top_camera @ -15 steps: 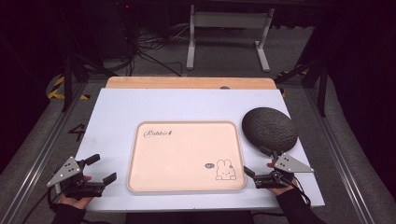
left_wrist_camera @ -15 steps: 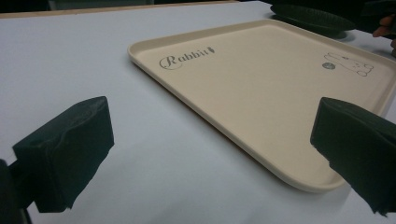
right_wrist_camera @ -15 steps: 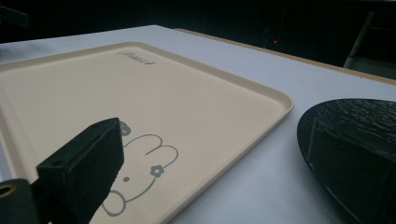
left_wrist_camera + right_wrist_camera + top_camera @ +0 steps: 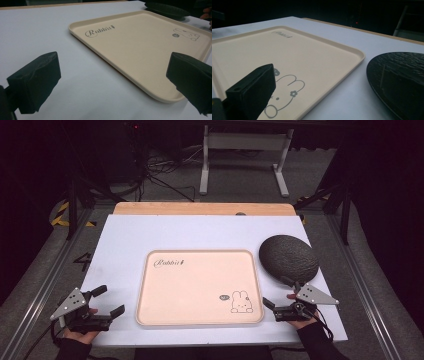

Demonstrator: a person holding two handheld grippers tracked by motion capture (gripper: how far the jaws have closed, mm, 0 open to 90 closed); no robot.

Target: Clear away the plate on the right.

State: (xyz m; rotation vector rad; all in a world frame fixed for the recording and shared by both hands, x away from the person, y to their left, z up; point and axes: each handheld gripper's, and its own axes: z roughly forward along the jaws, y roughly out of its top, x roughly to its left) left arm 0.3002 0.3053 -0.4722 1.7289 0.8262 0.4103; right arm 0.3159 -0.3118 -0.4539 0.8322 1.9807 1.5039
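A white surface [image 4: 130, 245] carries a cream tray [image 4: 200, 287], which lies flat at the middle toward the near edge. The tray is printed with the word "Rabbit" at its far left corner and a small rabbit drawing at its near right corner (both read clearly in the high view). A dark, textured oval plate [image 4: 289, 257] sits just beside the tray's far right corner, near the right edge of the surface; whether it touches the tray's rim I cannot tell.

The left claw [image 4: 107, 301] rests near the near left corner of the surface, just left of the tray, its jaws spread wide and holding nothing. The right claw [image 4: 279, 293] sits by the near right corner, between the tray's right rim and the plate's near edge, jaws apart and empty as well. A hand [image 4: 82, 334] grips each tool from the near edge.
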